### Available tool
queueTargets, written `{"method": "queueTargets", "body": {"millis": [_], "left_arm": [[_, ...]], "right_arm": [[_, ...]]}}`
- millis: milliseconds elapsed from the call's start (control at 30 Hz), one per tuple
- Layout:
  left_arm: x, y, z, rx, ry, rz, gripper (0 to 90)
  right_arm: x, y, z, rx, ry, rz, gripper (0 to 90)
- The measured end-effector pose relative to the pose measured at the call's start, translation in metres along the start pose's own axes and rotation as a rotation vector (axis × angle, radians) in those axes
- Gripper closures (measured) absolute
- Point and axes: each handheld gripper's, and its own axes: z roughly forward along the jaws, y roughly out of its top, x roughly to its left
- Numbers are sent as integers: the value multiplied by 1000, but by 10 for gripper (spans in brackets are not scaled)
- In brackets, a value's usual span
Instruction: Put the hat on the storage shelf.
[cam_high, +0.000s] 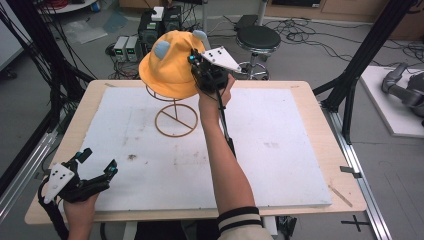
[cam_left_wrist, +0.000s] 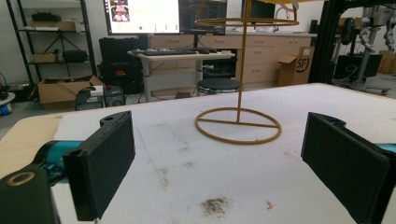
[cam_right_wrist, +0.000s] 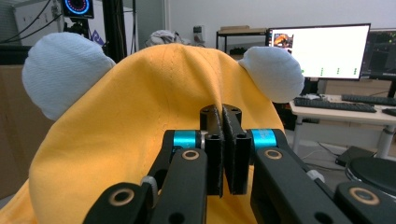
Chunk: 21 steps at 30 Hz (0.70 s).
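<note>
Near-left corner, left gripper (cam_high: 98, 161): sat low over the white mat (cam_high: 280, 165) by the person's left hand (cam_high: 80, 212); jaws stood wide apart, nothing betw. them.
Left gripper view, betw. the jaws: bare stained mat; a dark smudge (cam_left_wrist: 215, 205) lay just ahead of the pads.
Ahead of left gripper: gold wire stand (cam_left_wrist: 239, 122), ring base flat on the mat, thin post upright, upper ring (cam_left_wrist: 246, 21) at top of view; well apart from this gripper.
Hat (cam_high: 171, 62): yellow bucket type w/ two pale blue-grey ears (cam_high: 162, 48); sat over the top of the stand (cam_high: 176, 120), on the far side of the mat, just left of the right gripper.
Right gripper (cam_high: 196, 69): up at the hat's right side, held in the person's right hand (cam_high: 216, 97), forearm stretched across the mat; jaws pinched together on a fold of the yellow cloth.
Right gripper view: both black pads pressed face to face, hat fabric (cam_right_wrist: 140, 121) caught betw. them near the crown seam; one ear (cam_right_wrist: 60, 70) to the left of the jaws, the other ear (cam_right_wrist: 275, 72) to the right.
Grey plate (cam_high: 221, 57): on top of right gripper, tilted.
Right of right gripper: black stool (cam_high: 257, 39) on the floor beyond the table edge.
</note>
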Motion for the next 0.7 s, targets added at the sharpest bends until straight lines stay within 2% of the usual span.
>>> {"method": "queueTargets", "body": {"millis": [200, 300, 400, 700], "left_arm": [[0, -1, 1, 3, -6, 0, 103], [0, -1, 0, 0, -4, -4, 103], [0, -1, 0, 2, -4, -4, 103], [0, -1, 0, 2, -5, -2, 103]], "right_arm": [[11, -12, 10, 27, -14, 3, 887], [15, -16, 13, 48, -21, -15, 887], [17, -18, 13, 44, -19, -18, 887], [23, -26, 21, 92, -19, -32, 878]]}}
